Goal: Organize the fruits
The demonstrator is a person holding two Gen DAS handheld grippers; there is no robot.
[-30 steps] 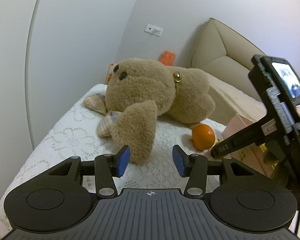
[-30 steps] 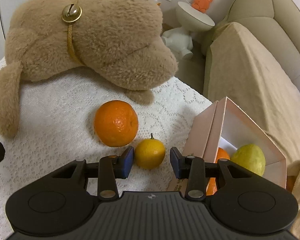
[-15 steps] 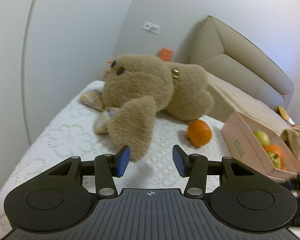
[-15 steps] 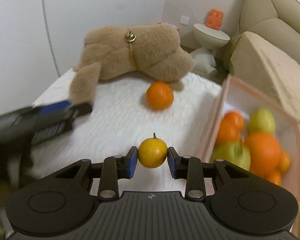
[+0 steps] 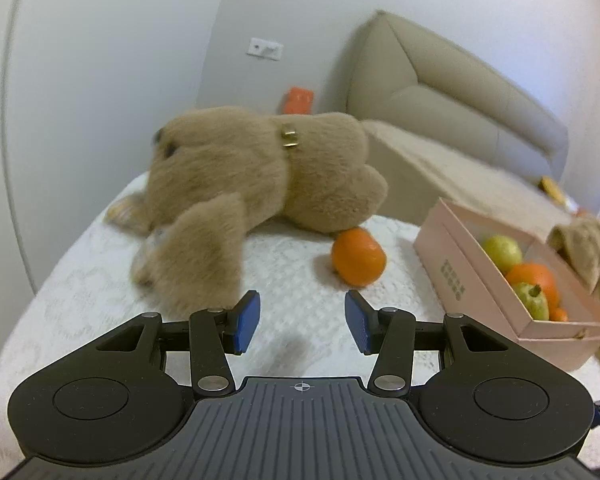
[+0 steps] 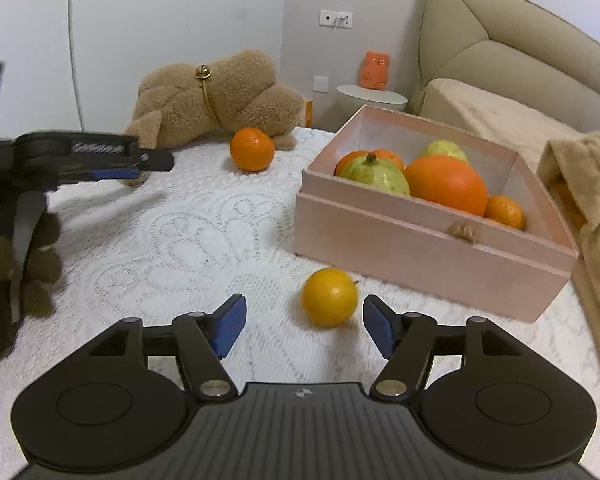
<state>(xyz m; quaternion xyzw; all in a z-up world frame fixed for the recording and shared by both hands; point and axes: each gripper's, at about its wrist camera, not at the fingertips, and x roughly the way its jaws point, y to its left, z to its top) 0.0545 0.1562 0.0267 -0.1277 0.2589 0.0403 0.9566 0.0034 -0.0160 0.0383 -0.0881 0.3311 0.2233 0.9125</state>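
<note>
**Both grippers open, nothing held**

The right gripper (image 6: 303, 325) is seen with its fingers spread wide; a small yellow-orange fruit (image 6: 329, 297) lies on the lace bedcover (image 6: 172, 240) between them, right of centre, touched by neither. The left gripper (image 5: 301, 322) is likewise wide open and empty. An orange (image 5: 358, 256) rests against the plush toy (image 5: 260, 176), mid-frame. The pink box (image 6: 428, 240) at right is filled with fruit.

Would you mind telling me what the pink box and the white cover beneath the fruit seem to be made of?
The pink box looks like matte paperboard: flat, stiff walls, crisp edges, no gloss. The white cover looks like lace or crocheted fabric: raised floral loops across a soft, matte surface. The exact fibre cannot be told.
</note>
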